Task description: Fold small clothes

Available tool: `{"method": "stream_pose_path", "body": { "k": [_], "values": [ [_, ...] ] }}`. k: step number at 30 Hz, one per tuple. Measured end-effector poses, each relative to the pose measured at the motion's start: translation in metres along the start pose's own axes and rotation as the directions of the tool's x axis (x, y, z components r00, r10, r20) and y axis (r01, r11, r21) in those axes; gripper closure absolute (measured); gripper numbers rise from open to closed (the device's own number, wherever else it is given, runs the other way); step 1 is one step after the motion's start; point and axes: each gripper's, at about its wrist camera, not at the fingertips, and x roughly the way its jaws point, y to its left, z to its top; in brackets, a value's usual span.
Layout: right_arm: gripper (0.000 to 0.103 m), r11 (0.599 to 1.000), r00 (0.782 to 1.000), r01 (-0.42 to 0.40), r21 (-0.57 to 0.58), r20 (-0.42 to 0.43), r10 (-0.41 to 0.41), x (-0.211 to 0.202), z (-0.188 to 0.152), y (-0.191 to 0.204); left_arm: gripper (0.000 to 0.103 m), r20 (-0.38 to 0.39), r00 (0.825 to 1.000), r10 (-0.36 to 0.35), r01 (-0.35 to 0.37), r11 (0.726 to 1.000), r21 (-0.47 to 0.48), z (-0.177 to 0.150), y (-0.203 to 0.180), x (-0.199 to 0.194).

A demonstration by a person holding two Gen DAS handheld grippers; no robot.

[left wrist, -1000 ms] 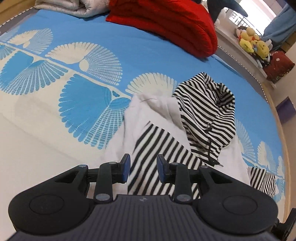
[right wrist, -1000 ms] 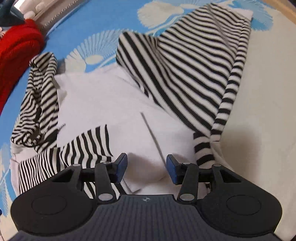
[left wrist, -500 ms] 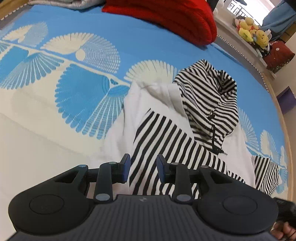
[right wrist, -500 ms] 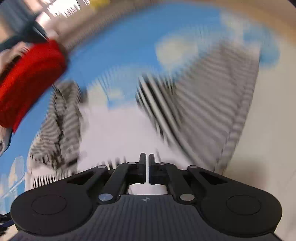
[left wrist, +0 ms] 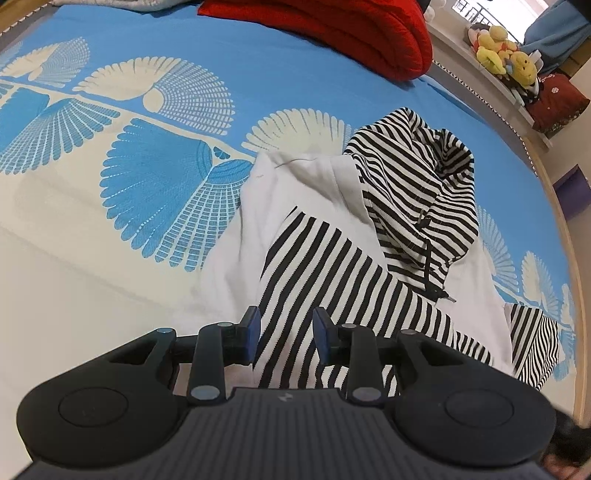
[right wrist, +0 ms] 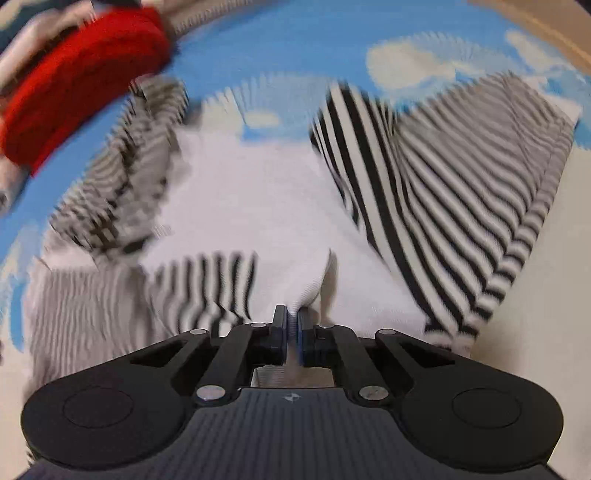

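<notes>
Right wrist view showed the right gripper (right wrist: 291,325) clamped on the white hem of the hoodie (right wrist: 258,206), sleeves folded in, body unfolded, left gripper (left wrist: 285,334) spread.

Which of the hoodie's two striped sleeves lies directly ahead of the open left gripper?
The long sleeve folded across the white body, running up between the left gripper's jaws. The other sleeve lies off right, at the garment's edge.

Your bed (left wrist: 258,74), and what lies on it

The blue sheet with cream fan shapes carries the striped hoodie (left wrist: 332,221) at your centre, toward 3 o'clock; a red blanket (left wrist: 332,26) sits at 12 o'clock, a grey one (left wrist: 122,3) at 11 o'clock.
</notes>
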Motion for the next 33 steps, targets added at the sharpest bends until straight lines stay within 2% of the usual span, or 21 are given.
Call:
{"method": "stream_pose_path", "body": {
  "k": [1, 3, 5, 6, 8, 9, 10, 11, 14, 16, 17, 18, 19, 20, 21, 24, 25, 27, 28, 30, 33],
  "values": [
    [0.099, 1.0, 0.998, -0.016, -0.009, 0.061, 0.017, -0.013, 0.004, 0.006, 0.069, -0.001, 1.0, 0.0, 0.0, 1.0, 0.002, 0.0, -0.001, 0.001],
    [0.099, 0.997, 0.977, -0.025, -0.07, 0.21, 0.039, -0.041, 0.011, 0.019, 0.069, -0.005, 1.0, -0.001, 0.001, 1.0, 0.01, -0.001, -0.003, 0.003],
    [0.099, 0.997, 0.971, 0.023, -0.076, 0.24, -0.004, -0.047, 0.016, 0.021, 0.069, -0.013, 1.0, -0.002, 0.002, 1.0, 0.025, -0.003, -0.006, 0.006],
    [0.097, 0.997, 0.978, 0.05, -0.055, 0.203, -0.038, -0.04, 0.018, 0.017, 0.069, -0.019, 1.0, -0.001, 0.002, 0.999, 0.032, -0.005, -0.007, 0.008],
    [0.095, 0.991, 0.989, 0.133, -0.032, 0.066, -0.131, -0.014, 0.018, 0.007, 0.069, -0.032, 0.999, 0.0, 0.001, 0.999, 0.047, -0.008, -0.01, 0.012],
    [0.092, 0.983, 0.983, 0.184, 0.012, 0.024, -0.185, -0.006, 0.016, -0.002, 0.069, -0.038, 0.999, 0.001, 0.001, 0.999, 0.052, -0.009, -0.01, 0.014],
    [0.089, 0.977, 0.978, 0.204, 0.06, 0.025, -0.206, -0.007, 0.016, -0.008, 0.069, -0.042, 0.999, 0.001, 0.001, 0.998, 0.056, -0.01, -0.011, 0.015],
    [0.089, 0.977, 0.978, 0.199, 0.079, 0.042, -0.202, -0.011, 0.016, -0.01, 0.069, -0.047, 0.999, 0.002, 0.001, 0.998, 0.06, -0.011, -0.012, 0.017],
    [0.088, 0.993, 0.987, 0.114, 0.001, 0.111, -0.114, -0.024, 0.019, 0.004, 0.069, -0.06, 0.998, -0.009, 0.014, 0.997, 0.079, -0.017, -0.015, 0.022],
    [0.085, 0.997, 0.999, -0.033, 0.071, -0.005, 0.033, -0.011, 0.016, 0.0, 0.069, -0.093, 0.996, -0.007, 0.016, 0.994, 0.105, -0.026, -0.015, 0.036],
    [0.085, 0.989, 0.992, -0.058, 0.135, -0.1, 0.072, 0.002, 0.011, -0.007, 0.069, -0.135, 0.991, 0.018, -0.002, 0.993, 0.116, -0.032, -0.013, 0.047],
    [0.086, 0.985, 0.984, -0.018, 0.169, -0.171, 0.047, 0.015, 0.006, -0.014, 0.071, -0.17, 0.985, 0.042, -0.022, 0.992, 0.123, -0.036, -0.012, 0.056],
    [0.086, 0.985, 0.982, 0.016, 0.174, -0.189, 0.017, 0.02, 0.002, -0.019, 0.073, -0.189, 0.98, 0.059, -0.036, 0.991, 0.125, -0.042, -0.009, 0.063],
    [0.086, 0.985, 0.985, 0.011, 0.172, -0.174, 0.02, 0.017, 0.005, -0.019, 0.072, -0.18, 0.982, 0.065, -0.041, 0.991, 0.131, -0.042, -0.01, 0.061],
    [0.082, 0.987, 0.986, 0.017, 0.158, -0.169, 0.01, 0.015, 0.01, -0.016, 0.072, -0.175, 0.982, 0.072, -0.048, 0.989, 0.141, -0.04, -0.013, 0.057],
    [0.076, 0.997, 0.997, 0.032, 0.069, -0.079, -0.026, 0.001, 0.014, -0.006, 0.066, -0.087, 0.996, 0.017, 0.0, 0.981, 0.196, -0.036, -0.03, 0.034],
    [0.074, 0.998, 0.996, 0.042, 0.053, -0.08, -0.038, 0.001, 0.016, -0.005, 0.065, -0.093, 0.996, 0.012, 0.009, 0.975, 0.223, -0.039, -0.035, 0.038],
    [0.074, 0.996, 0.991, 0.051, 0.073, -0.124, -0.042, 0.008, 0.012, -0.007, 0.066, -0.178, 0.981, 0.078, -0.035, 0.972, 0.232, -0.05, -0.034, 0.061],
    [0.074, 0.994, 0.988, 0.059, 0.093, -0.148, -0.044, 0.011, 0.009, -0.012, 0.066, -0.195, 0.976, 0.097, -0.051, 0.972, 0.23, -0.054, -0.032, 0.068],
    [0.074, 0.991, 0.988, 0.05, 0.126, -0.153, -0.03, 0.011, 0.009, -0.015, 0.065, -0.154, 0.98, 0.127, -0.08, 0.957, 0.277, -0.055, -0.043, 0.063],
    [0.074, 0.995, 0.995, 0.048, 0.093, -0.088, -0.039, -0.001, 0.013, -0.011, 0.059, -0.1, 0.992, 0.071, -0.039, 0.957, 0.289, -0.053, -0.06, 0.044]
  ]
}}
